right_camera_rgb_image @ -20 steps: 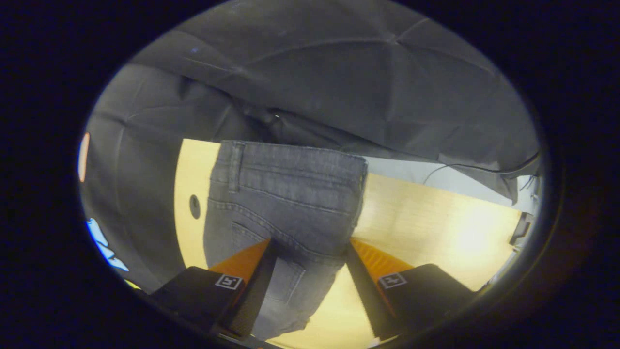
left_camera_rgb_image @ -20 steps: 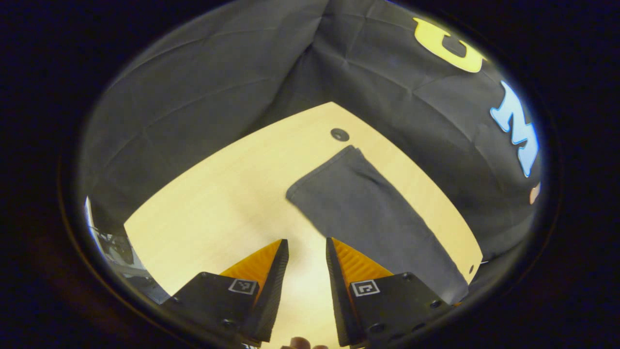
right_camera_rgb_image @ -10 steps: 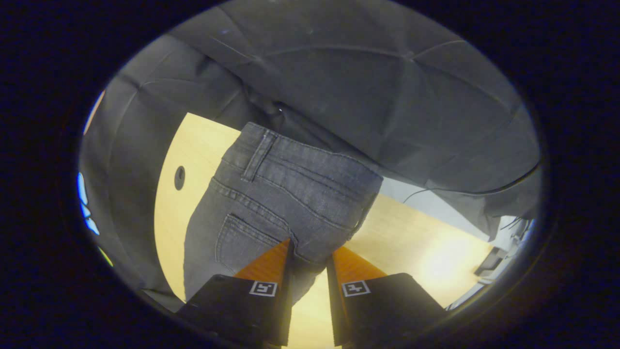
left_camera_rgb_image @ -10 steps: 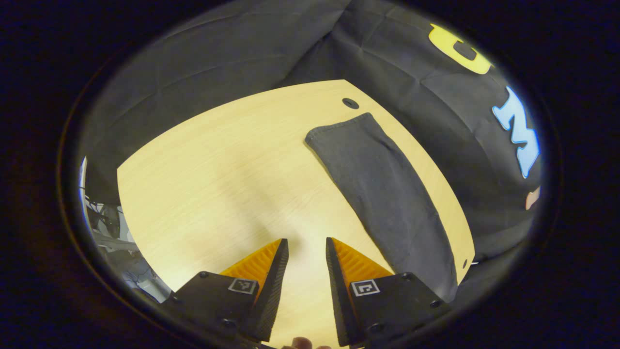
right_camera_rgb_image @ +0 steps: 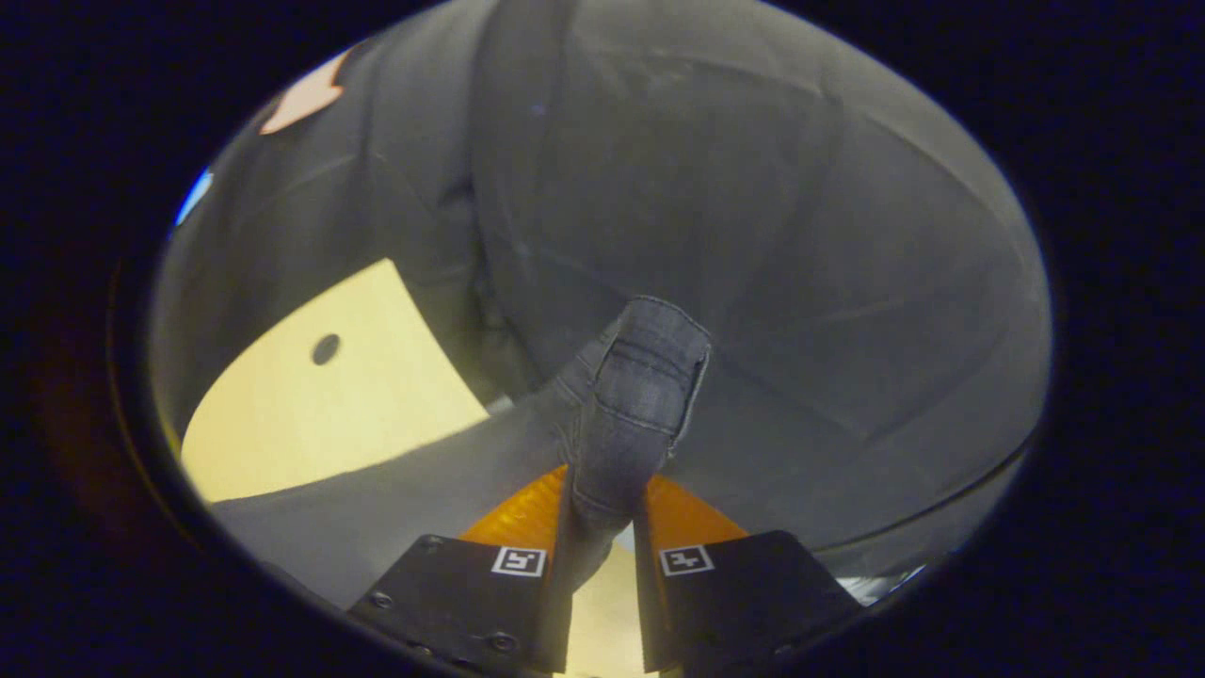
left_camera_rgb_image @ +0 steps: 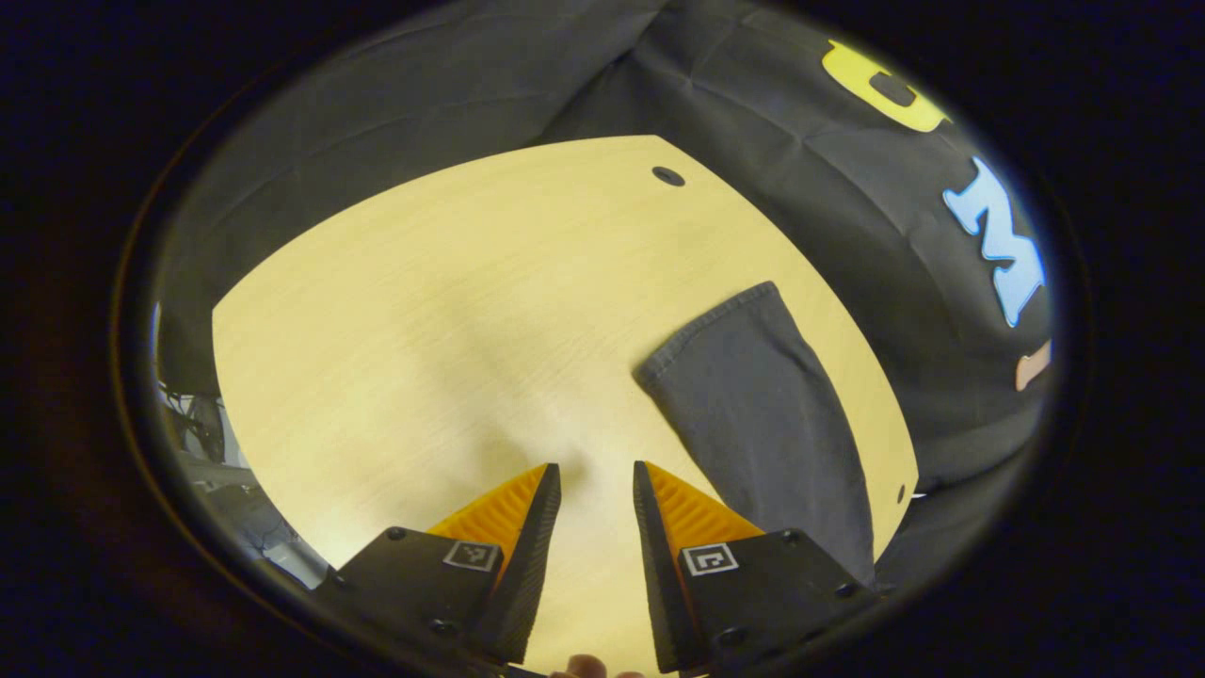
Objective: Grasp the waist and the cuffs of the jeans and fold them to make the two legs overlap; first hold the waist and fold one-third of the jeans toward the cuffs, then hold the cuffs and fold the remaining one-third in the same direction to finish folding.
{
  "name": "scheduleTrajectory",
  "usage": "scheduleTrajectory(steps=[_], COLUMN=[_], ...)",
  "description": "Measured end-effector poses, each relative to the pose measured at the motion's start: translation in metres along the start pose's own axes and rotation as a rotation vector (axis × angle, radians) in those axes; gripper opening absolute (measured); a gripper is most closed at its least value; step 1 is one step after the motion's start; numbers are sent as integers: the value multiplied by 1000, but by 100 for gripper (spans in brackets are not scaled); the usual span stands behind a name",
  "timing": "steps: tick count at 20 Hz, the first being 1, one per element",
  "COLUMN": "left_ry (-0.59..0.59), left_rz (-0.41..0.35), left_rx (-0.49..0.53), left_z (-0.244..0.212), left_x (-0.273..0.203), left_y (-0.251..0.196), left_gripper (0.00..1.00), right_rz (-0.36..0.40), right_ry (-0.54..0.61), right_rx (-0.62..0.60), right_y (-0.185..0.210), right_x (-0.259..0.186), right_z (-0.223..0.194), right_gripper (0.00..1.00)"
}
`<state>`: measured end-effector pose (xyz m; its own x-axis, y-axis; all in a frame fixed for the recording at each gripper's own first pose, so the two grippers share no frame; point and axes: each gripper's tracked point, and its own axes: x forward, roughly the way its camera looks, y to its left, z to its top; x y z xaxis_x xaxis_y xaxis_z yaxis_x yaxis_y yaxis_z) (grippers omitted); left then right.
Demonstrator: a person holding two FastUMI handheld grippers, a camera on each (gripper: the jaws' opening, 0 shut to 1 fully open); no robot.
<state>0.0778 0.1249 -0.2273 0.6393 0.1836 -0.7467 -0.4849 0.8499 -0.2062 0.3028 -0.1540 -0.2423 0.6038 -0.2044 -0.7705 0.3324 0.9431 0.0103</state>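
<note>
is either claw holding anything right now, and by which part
The right claw is shut on the jeans at the waist end. The left claw is open over the table, holding nothing.

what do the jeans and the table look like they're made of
The jeans: dark grey denim, matte, judging by the woven grain, topstitched seams and hemmed cuff; the right hand-held gripper pinches the waist. The table: pale wood-look top with fine straight grain and a smooth sheen, probably laminate rather than solid wood.

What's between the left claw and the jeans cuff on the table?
Nothing visible. The left claw hangs open over bare table, and the cuff lies flat ahead and to its right, with only tabletop between them.
</note>
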Motion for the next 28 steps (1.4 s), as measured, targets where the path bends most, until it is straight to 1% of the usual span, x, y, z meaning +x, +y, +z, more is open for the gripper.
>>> scheduleTrajectory(steps=[2, 3, 5, 7, 8, 9, 10, 11, 12, 13, 14, 16, 17, 18, 19, 20, 21, 22, 23, 24, 26, 28], left_ry=[12, 15, 21, 25, 25, 23, 21, 16, 10, 4, -3, -14, -15, -11, -4, 4, 8, 10, 12, 9, -19, -45], left_rz=[-14, -19, -26, -32, -30, -27, -22, -21, -18, -14, -7, 7, 10, 11, 8, 2, -9, -20, -29, -41, -71, -87], left_rx=[-3, -4, -5, -7, -6, -8, -12, -18, -26, -35, -45, -74, -93, -113, -131, -145, -154, -156, -149, -134, -69, 37], left_z=[-4, -5, -8, -13, -13, -15, -15, -13, -12, -9, -7, -3, -3, -3, -4, -4, -4, -2, 2, 8, 34, 58], left_x=[6, 6, 10, 0, -4, -7, -9, -13, -18, -22, -26, -27, -25, -22, -21, -19, -18, -15, -9, -4, 12, 31], left_y=[-1, -1, -2, 2, 7, 15, 23, 31, 39, 47, 56, 71, 76, 78, 79, 77, 75, 69, 61, 49, 16, -17], left_gripper=[57, 57, 57, 57, 57, 57, 56, 56, 56, 56, 56, 57, 57, 57, 57, 57, 57, 57, 57, 56, 57, 56], right_rz=[101, 167, 319, 485, 547, 580, 584, 568, 549, 545, 544, 533, 529, 534, 555, 594, 642, 672, 677, 689, 691, 640], right_ry=[-113, -156, -214, -222, -187, -139, -88, -36, 6, 37, 59, 87, 133, 195, 222, 159, 181, 184, 183, 176, 142, 117], right_rx=[-125, -176, -231, -235, -259, -294, -333, -384, -421, -447, -472, -524, -567, -620, -664, -655, -645, -638, -623, -595, -557, -537], right_y=[61, 95, 148, 202, 214, 225, 233, 218, 220, 215, 211, 208, 201, 198, 193, 197, 195, 193, 187, 188, 162, 125], right_x=[-41, -59, -101, -136, -134, -132, -131, -116, -105, -100, -105, -90, -83, -78, -79, -78, -91, -90, -98, -104, -117, -119], right_z=[15, 15, 13, 1, -14, -26, -41, -51, -60, -64, -64, -69, -78, -96, -99, -86, -79, -80, -68, -67, -49, -35], right_gripper=[28, 28, 28, 28, 28, 27, 28, 28, 29, 29, 29, 29, 30, 31, 39, 50, 67, 83, 100, 100, 100, 100])
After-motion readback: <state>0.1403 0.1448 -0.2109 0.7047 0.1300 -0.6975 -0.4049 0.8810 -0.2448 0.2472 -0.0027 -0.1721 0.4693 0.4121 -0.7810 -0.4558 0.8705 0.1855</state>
